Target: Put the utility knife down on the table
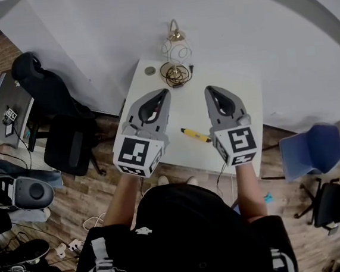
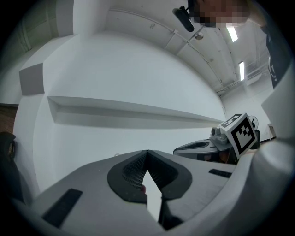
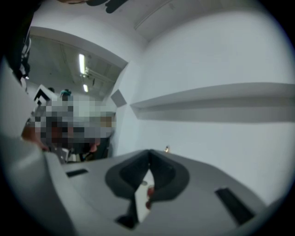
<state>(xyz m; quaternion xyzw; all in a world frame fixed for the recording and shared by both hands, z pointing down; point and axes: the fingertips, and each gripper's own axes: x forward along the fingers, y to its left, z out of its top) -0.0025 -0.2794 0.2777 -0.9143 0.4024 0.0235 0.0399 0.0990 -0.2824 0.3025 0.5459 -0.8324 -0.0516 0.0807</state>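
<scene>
Left claw (image 1: pixel 164 92) and right claw (image 1: pixel 208 89), grey plastic with black ribbed pads (image 2: pixel 129 173), are clenched and empty; the slim yellow utility knife (image 1: pixel 195 135) lies on the smooth white worktop (image 1: pixel 185 110) between them.

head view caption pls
Left gripper and right gripper, both shut, above a white table with the yellow utility knife lying between them.
</scene>
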